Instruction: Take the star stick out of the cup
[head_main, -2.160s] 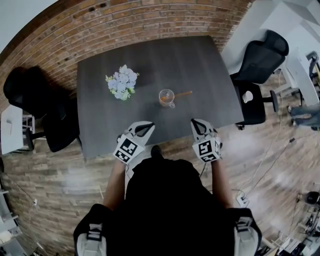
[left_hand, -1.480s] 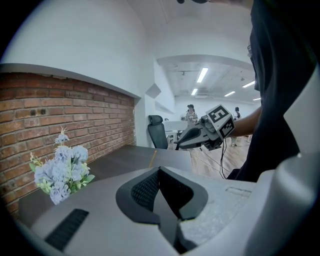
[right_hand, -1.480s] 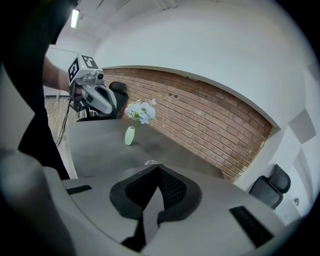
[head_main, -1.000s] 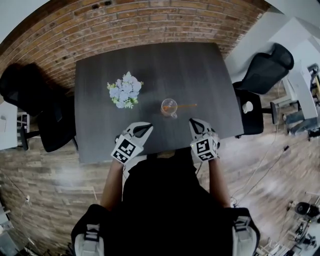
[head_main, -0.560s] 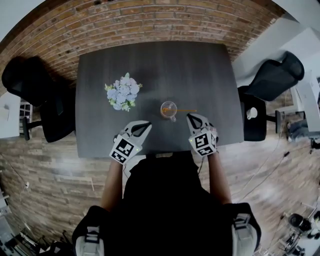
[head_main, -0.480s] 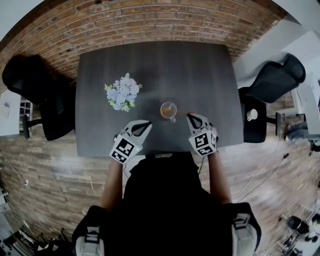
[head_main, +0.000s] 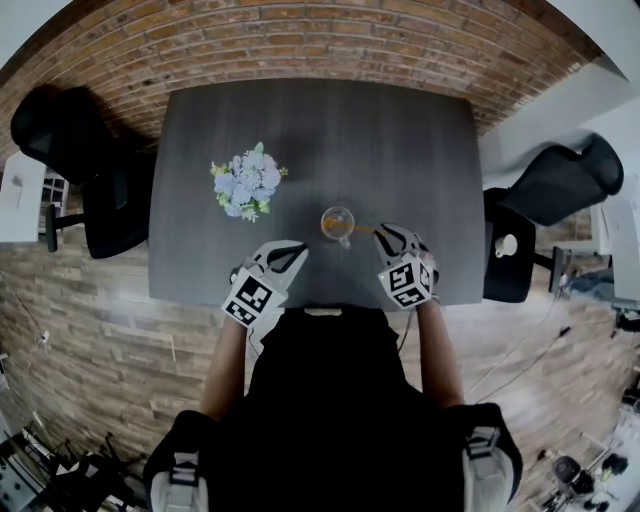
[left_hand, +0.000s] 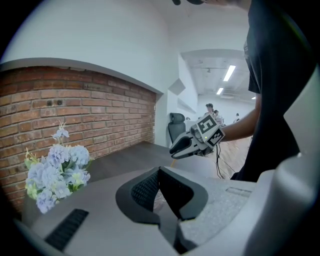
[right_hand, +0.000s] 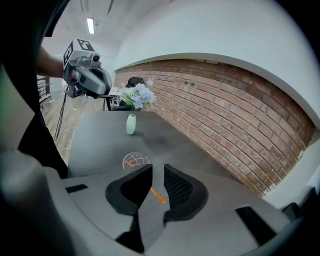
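Jaws on your right gripper (right_hand: 158, 169) are open with the star stick (right_hand: 156, 196) between them, its far end in the cup (right_hand: 136, 161). Your left gripper (left_hand: 159, 171) is closed and empty. Pull sideways and the unheld cup may tip.

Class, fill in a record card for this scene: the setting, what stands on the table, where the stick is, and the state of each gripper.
Setting: dark table next to a brick wall
On the table: glass cup; flowers in a pale vase
Star stick: orange, one end in the cup, leaning out over the rim towards the right gripper
Left gripper: jaws together, holding nothing
Right gripper: jaws apart, the stick's free end shows in the gap, not gripped
Task state: stick not yet out of the cup
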